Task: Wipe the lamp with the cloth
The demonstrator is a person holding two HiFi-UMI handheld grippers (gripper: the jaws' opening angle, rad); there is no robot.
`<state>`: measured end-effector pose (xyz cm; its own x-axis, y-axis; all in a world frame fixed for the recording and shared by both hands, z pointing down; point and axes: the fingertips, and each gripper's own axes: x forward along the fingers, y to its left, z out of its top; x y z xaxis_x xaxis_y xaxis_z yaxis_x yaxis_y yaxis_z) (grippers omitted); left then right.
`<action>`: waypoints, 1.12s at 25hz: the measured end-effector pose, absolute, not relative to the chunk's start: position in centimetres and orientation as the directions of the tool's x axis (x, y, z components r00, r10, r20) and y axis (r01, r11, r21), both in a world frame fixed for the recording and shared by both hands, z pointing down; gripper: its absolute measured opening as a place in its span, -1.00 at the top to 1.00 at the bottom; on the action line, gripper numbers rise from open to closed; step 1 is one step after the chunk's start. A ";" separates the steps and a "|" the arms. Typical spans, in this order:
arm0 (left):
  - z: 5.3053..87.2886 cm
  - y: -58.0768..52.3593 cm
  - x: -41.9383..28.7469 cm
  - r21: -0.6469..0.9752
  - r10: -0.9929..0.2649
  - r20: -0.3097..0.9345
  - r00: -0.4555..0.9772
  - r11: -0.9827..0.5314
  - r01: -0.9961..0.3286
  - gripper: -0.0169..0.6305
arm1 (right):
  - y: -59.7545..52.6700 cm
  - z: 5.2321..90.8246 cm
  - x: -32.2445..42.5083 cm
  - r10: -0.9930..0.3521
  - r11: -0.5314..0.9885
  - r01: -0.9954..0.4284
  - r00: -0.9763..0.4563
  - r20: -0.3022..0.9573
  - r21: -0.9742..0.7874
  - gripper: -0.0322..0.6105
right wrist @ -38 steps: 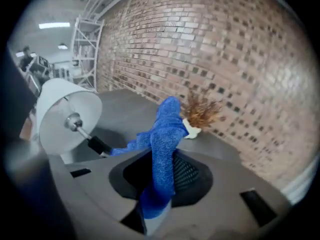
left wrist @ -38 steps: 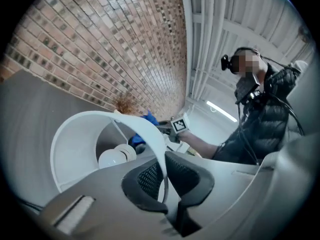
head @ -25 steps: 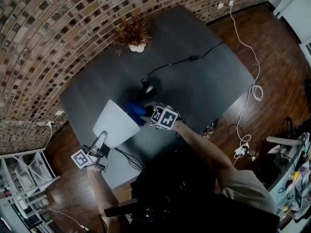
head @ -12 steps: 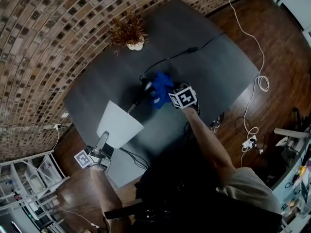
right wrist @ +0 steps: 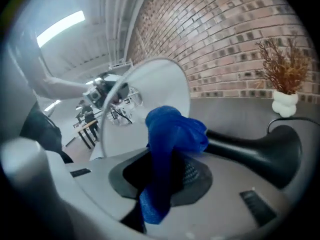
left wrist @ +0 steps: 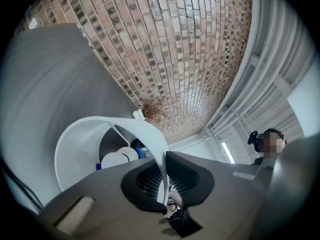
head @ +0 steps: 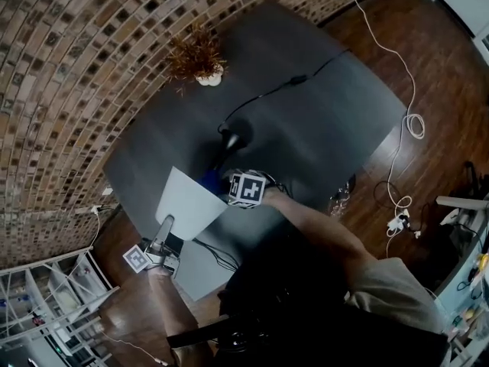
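Note:
The lamp lies tipped over the dark table [head: 328, 128]: white shade [head: 189, 201] toward me, black stem and round base [head: 237, 138] farther off. My left gripper [head: 166, 224] is shut on the shade's rim [left wrist: 161, 154], whose thin white edge runs between the pads; the bulb [left wrist: 117, 159] shows inside. My right gripper [head: 223, 182] is shut on a bunched blue cloth [right wrist: 172, 134]. The cloth [head: 210, 179] rests against the black stem [right wrist: 240, 146] right beside the shade [right wrist: 145, 99].
A dried plant in a white pot [head: 197, 58] stands near the brick wall. The lamp's black cable [head: 298, 79] runs across the table to the far edge. White cords [head: 405, 128] lie on the wooden floor at the right. A shelf unit [head: 46, 304] stands at the lower left.
My right gripper carried the cloth along the stem toward the base, then came back to the shade end. The left gripper kept its hold on the rim.

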<state>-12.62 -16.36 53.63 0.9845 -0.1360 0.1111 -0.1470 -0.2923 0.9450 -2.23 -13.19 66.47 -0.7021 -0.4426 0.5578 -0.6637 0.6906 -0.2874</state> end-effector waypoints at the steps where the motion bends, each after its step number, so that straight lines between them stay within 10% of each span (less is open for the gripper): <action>1: 53.7 -16.2 -12.6 0.944 -0.138 0.116 0.984 -0.293 -0.152 0.89 | -13.7 67.2 -1.8 -0.462 0.659 -0.697 -0.672 0.578 -0.284 0.61; 9: 51.7 -16.1 -10.7 0.714 -0.142 0.171 0.975 -0.664 -0.222 0.82 | -12.6 68.3 18.3 -0.665 0.031 -0.959 -0.230 0.711 -0.281 0.61; 16: 53.9 -11.2 -9.4 0.477 -0.002 0.293 0.956 -0.866 -0.149 0.82 | -14.0 53.8 10.0 -0.782 0.369 -0.880 -0.468 0.412 -0.299 0.61; 21: 56.5 -7.5 -9.8 0.504 0.057 0.335 0.940 -0.854 -0.128 0.81 | -14.5 48.0 1.5 -0.782 0.565 -0.797 -0.435 0.446 0.213 0.60; 28: 53.2 -8.8 -12.5 0.725 -0.056 0.061 0.997 -0.683 -0.083 -0.25 | -11.5 51.7 -2.7 -0.695 0.687 -0.586 -0.359 0.623 0.429 0.61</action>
<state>-12.51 -8.84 53.20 0.9966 -0.0564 0.0605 -0.0827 -0.6833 0.7254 -2.74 -11.51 51.73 -0.3587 -0.6949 0.6233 -0.5861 0.6874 0.4290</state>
